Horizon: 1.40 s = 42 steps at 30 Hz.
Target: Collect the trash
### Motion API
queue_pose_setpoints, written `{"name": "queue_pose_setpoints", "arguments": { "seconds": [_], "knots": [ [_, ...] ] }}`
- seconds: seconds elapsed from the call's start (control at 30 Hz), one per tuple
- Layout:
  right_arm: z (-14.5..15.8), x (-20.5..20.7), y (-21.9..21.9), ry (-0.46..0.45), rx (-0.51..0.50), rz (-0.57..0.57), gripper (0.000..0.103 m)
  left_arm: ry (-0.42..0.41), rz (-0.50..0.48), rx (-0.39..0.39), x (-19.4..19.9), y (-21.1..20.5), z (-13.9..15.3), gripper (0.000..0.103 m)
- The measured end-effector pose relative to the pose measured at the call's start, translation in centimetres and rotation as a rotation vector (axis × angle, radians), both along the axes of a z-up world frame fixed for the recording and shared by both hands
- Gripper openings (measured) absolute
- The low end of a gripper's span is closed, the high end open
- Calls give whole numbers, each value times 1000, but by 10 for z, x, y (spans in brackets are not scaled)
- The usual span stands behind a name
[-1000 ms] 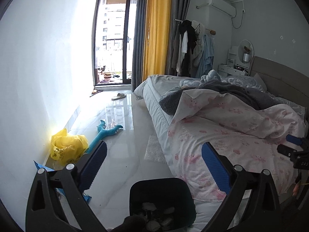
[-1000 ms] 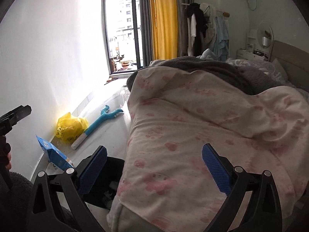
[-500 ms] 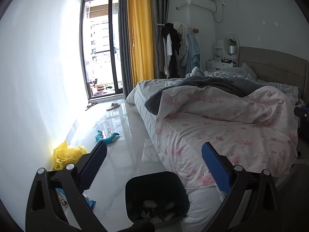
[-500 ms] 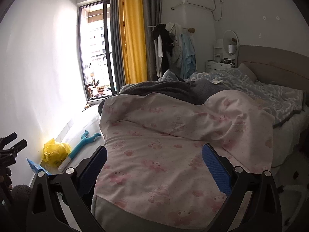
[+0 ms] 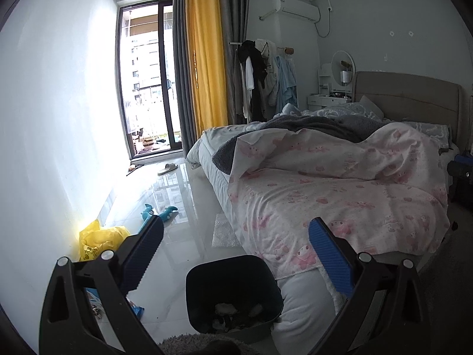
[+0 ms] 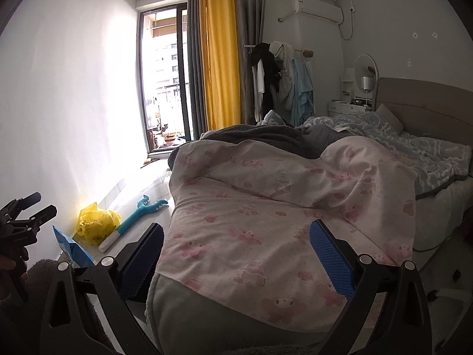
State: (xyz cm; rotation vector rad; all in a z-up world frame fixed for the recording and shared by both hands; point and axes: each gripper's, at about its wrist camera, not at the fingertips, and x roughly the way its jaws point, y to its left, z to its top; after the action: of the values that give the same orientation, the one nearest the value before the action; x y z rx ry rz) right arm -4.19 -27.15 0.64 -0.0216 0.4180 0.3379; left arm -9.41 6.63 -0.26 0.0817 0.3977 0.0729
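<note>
Window (image 5: 147, 82) glare, dim fisheye-warped edges.

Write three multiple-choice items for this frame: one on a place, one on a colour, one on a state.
1. Where is the trash bin?
A. on the bed
B. on the floor at the bed's foot corner
C. by the balcony door

2. What colour is the crumpled plastic bag by the wall?
A. yellow
B. red
C. black

3. How do the left tongs and right tongs stand?
A. both shut on trash
B. one holding a slipper
C. both open, empty

Answers: B, the bin stands beside the mattress corner; A, the bag is bright yellow; C, nothing sits between either pair of fingers.
</note>
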Motion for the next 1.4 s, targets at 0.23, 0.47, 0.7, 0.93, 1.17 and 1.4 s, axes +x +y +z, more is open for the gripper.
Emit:
{"name": "queue_pose_setpoints", "arguments": {
  "seconds": [0.23,0.47,0.7,0.93,1.17,1.4],
  "knots": [
    [0,-3,2,-10,-3,21,100,33,12,-11,4,2,-5,100],
    [0,-5,12,-14,-24,55,100,39,13,-35,7,10,-6,100],
    [0,-5,12,-19,-27,54,100,5,14,-39,-4,8,-2,100],
    [1,-3,11,-7,-19,64,100,16,4,-40,-2,7,-3,100],
    [1,-1,6,4,6,60,100,25,5,-36,-1,5,-5,100],
    [0,-2,7,2,-1,60,100,34,-1,-21,1,3,-7,100]
  ]
}}
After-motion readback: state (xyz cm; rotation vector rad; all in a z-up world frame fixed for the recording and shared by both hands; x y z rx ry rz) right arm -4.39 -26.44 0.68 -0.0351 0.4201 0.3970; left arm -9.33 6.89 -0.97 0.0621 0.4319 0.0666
